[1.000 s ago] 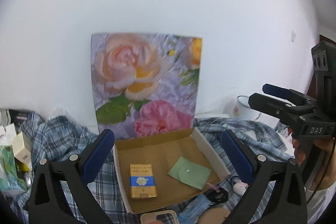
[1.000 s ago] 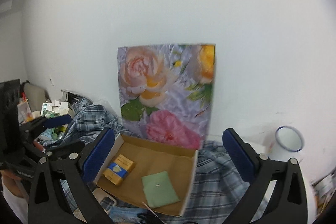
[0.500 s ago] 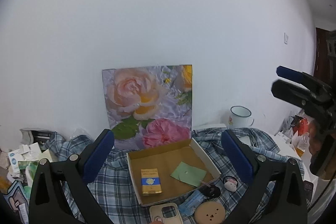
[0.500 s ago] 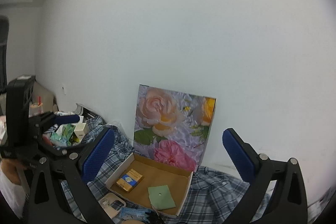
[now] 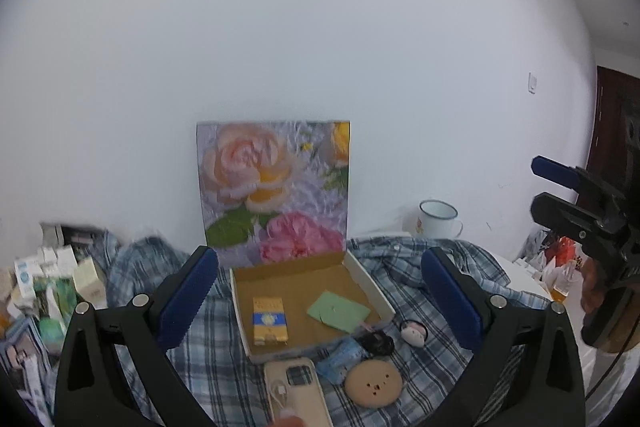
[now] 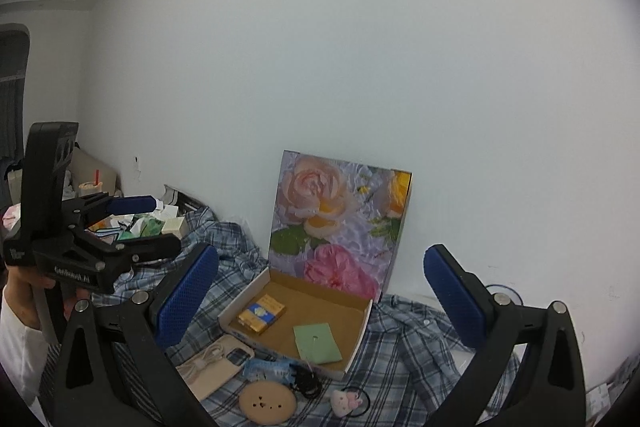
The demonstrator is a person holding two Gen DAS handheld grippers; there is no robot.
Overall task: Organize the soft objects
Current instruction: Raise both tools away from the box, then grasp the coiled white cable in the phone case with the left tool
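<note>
Left wrist view shows the cardboard box (image 5: 308, 301) sitting dead ahead and below the left gripper (image 5: 320, 303), lid propped up against the wall with its rose print (image 5: 274, 191) facing out. Inside lie a flat green pouch (image 5: 338, 311) toward the right wall and a yellow-and-blue packet (image 5: 270, 321) toward the left. The soft bits waiting to be sorted look to be in front of the box on the plaid cloth (image 5: 420, 283): a small pink plush hair tie (image 5: 414, 332), a dark hair tie (image 5: 376, 342), a blue wrapper (image 5: 340, 361), a round tan pad (image 5: 373, 383) and a phone case (image 5: 296, 393).

From the right wrist view the same little plush piece (image 6: 346, 399) lies low and slightly left of centre between the right gripper (image 6: 320, 303) fingers, with the box (image 6: 298, 323) running diagonally away behind it. I'd judge the right hand the nearer one for that piece, since it lies off the box's right front corner; the long side of the box runs left to right across the left hand's line of sight.

Both grippers are spread wide and carry nothing, held well above the cloth. A white enamel mug (image 5: 438, 225) stands near the wall to the right, and a heap of small cartons (image 5: 52, 279) crowds the far left, well apart from the box.
</note>
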